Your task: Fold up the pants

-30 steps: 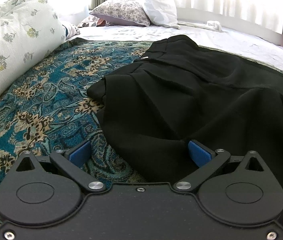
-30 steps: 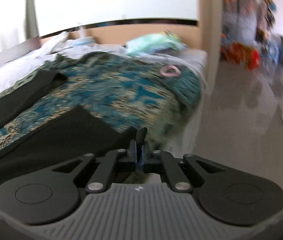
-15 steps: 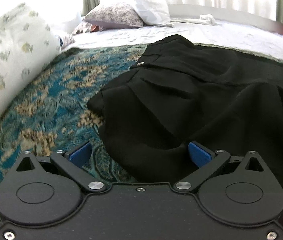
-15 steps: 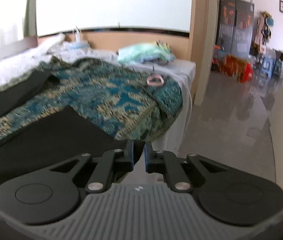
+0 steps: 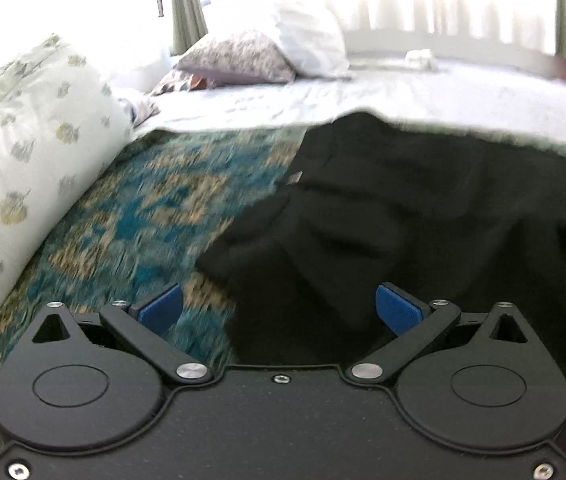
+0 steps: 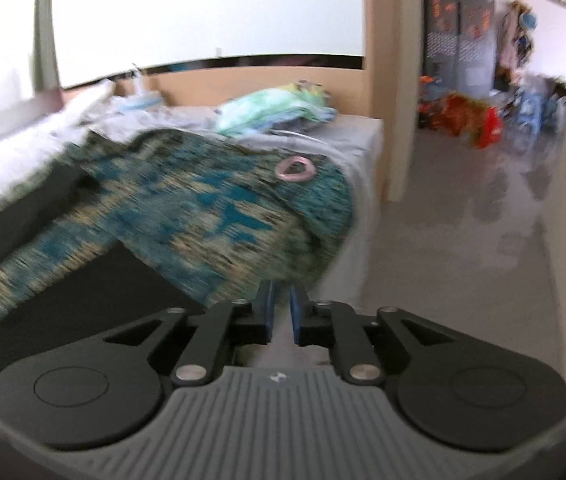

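Fingers (image 5: 399, 312) hover over patterned bedspread (image 5: 135, 216), bright curtained window behind.

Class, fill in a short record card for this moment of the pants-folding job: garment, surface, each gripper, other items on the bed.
garment: black pants, lying rumpled, not neatly folded
surface: teal patterned bedspread over a bed
left gripper: jaws wide open, nothing gripped, above the near edge of the pants
right gripper: jaws opening, nothing between them
other items: floral pillow at left, pink ring on the bedspread
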`<state>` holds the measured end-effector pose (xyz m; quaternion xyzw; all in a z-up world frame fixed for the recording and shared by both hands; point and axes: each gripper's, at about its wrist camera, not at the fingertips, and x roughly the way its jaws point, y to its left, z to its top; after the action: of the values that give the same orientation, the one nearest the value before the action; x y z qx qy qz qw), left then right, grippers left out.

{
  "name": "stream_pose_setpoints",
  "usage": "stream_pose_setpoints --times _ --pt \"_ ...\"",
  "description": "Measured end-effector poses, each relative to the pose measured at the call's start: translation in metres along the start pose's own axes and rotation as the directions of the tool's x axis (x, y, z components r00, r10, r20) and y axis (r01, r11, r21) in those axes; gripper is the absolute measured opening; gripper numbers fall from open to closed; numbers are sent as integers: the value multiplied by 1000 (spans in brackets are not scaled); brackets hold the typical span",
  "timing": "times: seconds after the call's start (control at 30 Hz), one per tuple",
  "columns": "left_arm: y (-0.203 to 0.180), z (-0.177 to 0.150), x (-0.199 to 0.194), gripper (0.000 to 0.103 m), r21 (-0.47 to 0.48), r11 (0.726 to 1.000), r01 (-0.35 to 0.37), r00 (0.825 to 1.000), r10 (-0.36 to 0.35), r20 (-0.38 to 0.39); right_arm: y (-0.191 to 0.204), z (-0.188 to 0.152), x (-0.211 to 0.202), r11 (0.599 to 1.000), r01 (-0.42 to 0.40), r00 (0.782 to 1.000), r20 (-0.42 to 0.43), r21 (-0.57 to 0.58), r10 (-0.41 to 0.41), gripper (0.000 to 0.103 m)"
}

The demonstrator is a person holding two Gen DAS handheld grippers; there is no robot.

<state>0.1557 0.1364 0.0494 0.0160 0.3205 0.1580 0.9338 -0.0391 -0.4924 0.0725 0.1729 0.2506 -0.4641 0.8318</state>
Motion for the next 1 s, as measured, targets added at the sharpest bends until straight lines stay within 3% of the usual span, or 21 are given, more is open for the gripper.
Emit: stream_pose_setpoints --times 0.07,0.27,0.5,0.6,0.7,0.87,0.93,1.0 --pt "-3 21 0 103 -17 999 44 999 -44 9 14 16 2 998 -66 998 2 20 66 58" --pt "-23 92 25 103 -156 967 201 978 -207 -28 83 65 27 971 -235 972 -10 45 235 78" --pt "-82 160 101 103 -265 948 177 969 -216 -124 200 89 99 953 -303 946 -120 14 302 94" --pt "-114 179 147 103 -290 949 123 965 -182 -187 250 90 137 961 -276 949 -158 3 273 103" --pt "-141 189 195 103 -344 939 12 962 -105 -253 296 88 167 966 -256 951 -187 -21 248 103" --pt "-154 188 255 103 -487 858 -165 943 -8 -334 355 88 213 974 -226 949 -231 -25 214 103" --pt "-161 184 275 103 -481 840 -250 927 65 -369 374 89 230 977 -205 953 -238 -54 187 103" --pt "-171 184 286 103 -406 854 -326 910 167 -380 389 87 246 979 -188 956 -243 -75 165 103"
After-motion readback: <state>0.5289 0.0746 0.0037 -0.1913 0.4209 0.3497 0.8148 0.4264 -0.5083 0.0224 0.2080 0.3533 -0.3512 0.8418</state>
